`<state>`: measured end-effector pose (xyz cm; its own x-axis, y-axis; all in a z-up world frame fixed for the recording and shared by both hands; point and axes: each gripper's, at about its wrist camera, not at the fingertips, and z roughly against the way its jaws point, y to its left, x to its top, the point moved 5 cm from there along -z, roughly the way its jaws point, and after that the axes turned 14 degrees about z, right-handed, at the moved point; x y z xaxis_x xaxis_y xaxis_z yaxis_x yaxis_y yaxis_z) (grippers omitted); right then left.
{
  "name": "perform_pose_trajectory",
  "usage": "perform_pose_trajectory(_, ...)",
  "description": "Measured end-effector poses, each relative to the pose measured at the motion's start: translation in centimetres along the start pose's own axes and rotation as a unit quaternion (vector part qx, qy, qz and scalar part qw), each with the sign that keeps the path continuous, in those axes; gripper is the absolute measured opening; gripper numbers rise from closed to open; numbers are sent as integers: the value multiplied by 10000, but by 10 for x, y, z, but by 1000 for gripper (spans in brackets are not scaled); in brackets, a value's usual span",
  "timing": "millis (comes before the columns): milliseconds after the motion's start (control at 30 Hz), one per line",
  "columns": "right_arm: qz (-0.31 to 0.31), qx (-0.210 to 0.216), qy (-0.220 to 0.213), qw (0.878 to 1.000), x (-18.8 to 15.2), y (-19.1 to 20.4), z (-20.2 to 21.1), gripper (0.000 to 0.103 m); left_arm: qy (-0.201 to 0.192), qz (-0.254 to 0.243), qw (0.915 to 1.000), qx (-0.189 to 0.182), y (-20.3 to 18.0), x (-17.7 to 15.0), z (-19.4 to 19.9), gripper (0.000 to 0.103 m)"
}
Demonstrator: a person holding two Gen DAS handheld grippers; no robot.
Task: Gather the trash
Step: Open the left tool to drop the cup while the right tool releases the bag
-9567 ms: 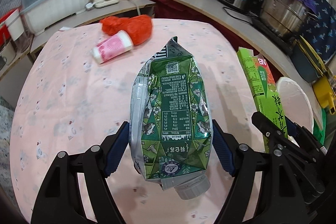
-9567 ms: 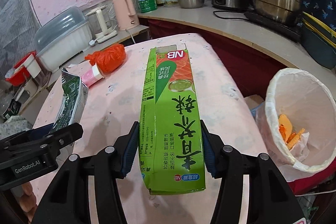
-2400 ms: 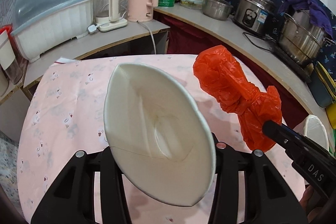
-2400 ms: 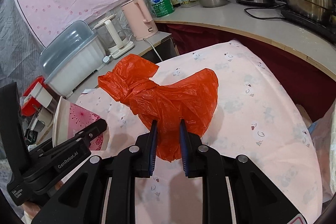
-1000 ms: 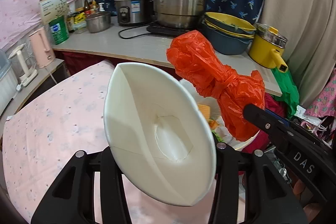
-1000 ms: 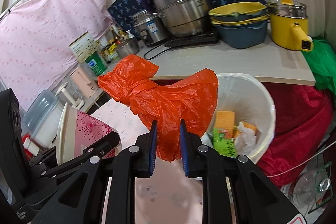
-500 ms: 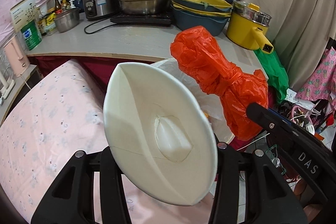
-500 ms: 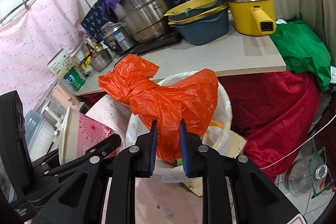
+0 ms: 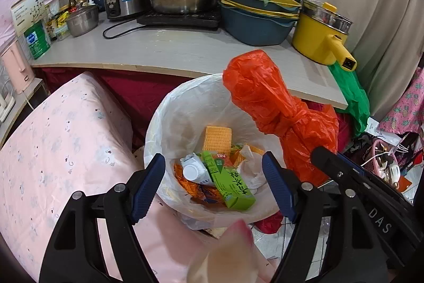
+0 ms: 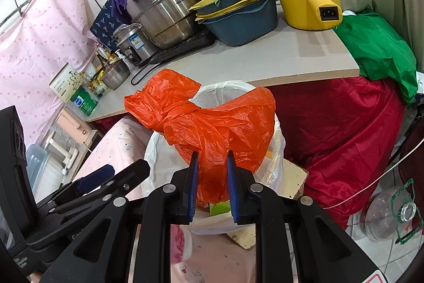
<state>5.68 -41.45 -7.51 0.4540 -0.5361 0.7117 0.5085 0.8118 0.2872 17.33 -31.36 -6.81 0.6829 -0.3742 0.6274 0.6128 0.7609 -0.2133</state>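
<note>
My left gripper (image 9: 213,186) is open and empty above the white-lined trash bin (image 9: 169,113), which holds a green carton (image 9: 229,182) and other trash. The pink paper cup (image 9: 228,253) is blurred below the fingers, falling free; it also shows in the right wrist view (image 10: 180,240). My right gripper (image 10: 210,184) is shut on the knotted orange plastic bag (image 10: 212,121) and holds it over the bin (image 10: 156,150). The bag also shows in the left wrist view (image 9: 270,108).
The pink-clothed table (image 9: 53,150) lies left of the bin. A grey counter (image 9: 172,49) behind carries steel pots, stacked basins and a yellow pot (image 9: 323,31). Red cloth (image 10: 344,129) and a green bag (image 10: 379,49) hang at the right.
Both grippers moved from the table to over the bin. My left gripper has opened and let go of the paper cup, which now drops. The right still grips the orange bag.
</note>
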Motion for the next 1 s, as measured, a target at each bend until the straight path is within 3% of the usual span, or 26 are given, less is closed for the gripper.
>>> perform_pose_trajectory(267,44,47,187,9998,-6,6,-22,19,8,158,9991,386,25,0,-21,72)
perform_pose_trajectory(367,121,393,-20,9992,-9,14,-43,19,5,160,9977,666,33,-7,-36,71)
perform_pose_trajectory(433,567,398,-336,9970,-19,23,-68,19,162,93,9957,908,39,-16,-47,60)
perform_pose_trajectory(467,529,497,-193,9972,-25,23,-82,19,205,13,9944,1041,46,-22,-50,58)
perform_pose_trajectory(500,379,579,5,9976,-27,22,-91,18,207,-7,9949,990,51,-26,-48,58)
perform_pose_trajectory(567,196,523,-121,9984,-22,20,-87,18,193,30,9946,1023,65,-30,-45,59)
perform_pose_trajectory(700,331,335,19,9989,-9,23,-84,18,257,460,9945,910,82,-22,-46,59)
perform_pose_trajectory(1000,403,73,80,9991,7,22,-74,18,138,513,9946,886,84,-15,-38,60)
